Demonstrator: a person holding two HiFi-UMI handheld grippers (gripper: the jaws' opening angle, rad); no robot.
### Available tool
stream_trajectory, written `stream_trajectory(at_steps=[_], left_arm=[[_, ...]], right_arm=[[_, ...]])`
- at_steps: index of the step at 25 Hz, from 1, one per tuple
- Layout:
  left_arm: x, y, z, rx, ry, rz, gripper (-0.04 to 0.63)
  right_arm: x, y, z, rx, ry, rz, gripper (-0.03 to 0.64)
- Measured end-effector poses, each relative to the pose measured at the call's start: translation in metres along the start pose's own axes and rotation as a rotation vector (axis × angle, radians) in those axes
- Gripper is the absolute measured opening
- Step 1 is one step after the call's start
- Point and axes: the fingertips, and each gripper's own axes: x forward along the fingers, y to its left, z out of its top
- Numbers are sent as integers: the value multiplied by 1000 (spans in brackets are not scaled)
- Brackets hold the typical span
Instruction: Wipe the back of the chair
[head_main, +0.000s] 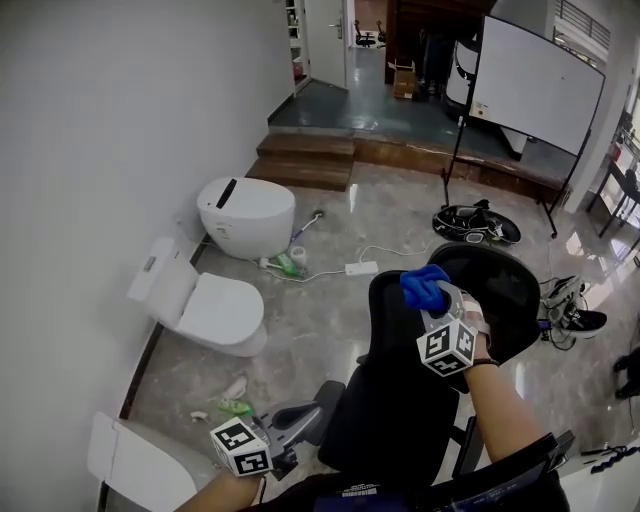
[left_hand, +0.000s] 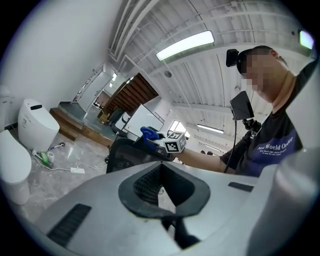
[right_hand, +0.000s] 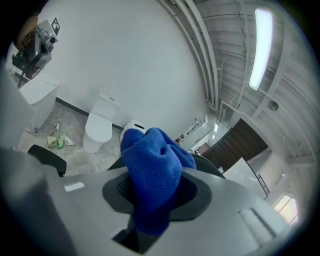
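Right hand-held gripper (head_main: 436, 298), centre-right of head view, is clamped on a blue cloth (head_main: 423, 286). In right gripper view the cloth bunches up btwn the jaws & covers the pads, so grip depth can't be read. Cloth sits at the top edge of the black chair back (head_main: 395, 400), centre of frame; whether it actually presses on the back isn't clear. Rounded black mesh part (head_main: 505, 290) just right of it: headrest or seat, can't tell. Chair base is hidden behind the back, and its lower part is cut off by the bottom edge.

Left hand-held gripper (head_main: 298, 422), bottom left-centre, has jaws closed together w/ nothing btwn them. It's close by the armrest (head_main: 328, 392); contact can't be told. In left gripper view the gripper body blocks most of the chair.

White toilets (head_main: 215, 312) line the left wall; the one at bottom left is cropped. Whiteboard (head_main: 540, 80) upper right.
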Motion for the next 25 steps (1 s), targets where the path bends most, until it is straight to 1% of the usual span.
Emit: stream_trajectory(at_steps=[1, 3, 6, 8, 11, 15, 18, 20, 22, 25], left_arm=[[0, 0, 2, -1, -2, 3, 3], [6, -5, 6, -1, -3, -6, 3], [29, -25, 7, 0, 6, -44, 3], [48, -42, 4, 3, 15, -79, 3], [76, -51, -7, 6, 29, -144, 3], [106, -73, -16, 5, 43, -226, 3], [119, -85, -19, 1, 50, -257, 3], [119, -85, -19, -7, 49, -254, 3], [113, -81, -22, -10, 43, -238, 3], [91, -69, -23, -12, 33, -190, 3]], right_arm=[[-1, -3, -7, -1, 19, -3, 120], [-7, -14, -32, -11, 88, -18, 120], [-28, -36, -87, -18, 219, -47, 120], [-50, -50, -124, -21, 299, -66, 120], [-78, -58, -168, -33, 394, -96, 118], [-127, -68, -201, -40, 458, -116, 118], [-147, -73, -209, -37, 466, -128, 118], [-144, -69, -201, -45, 434, -121, 119], [-129, -56, -181, -67, 366, -96, 118], [-91, -28, -132, -102, 236, -49, 120]])
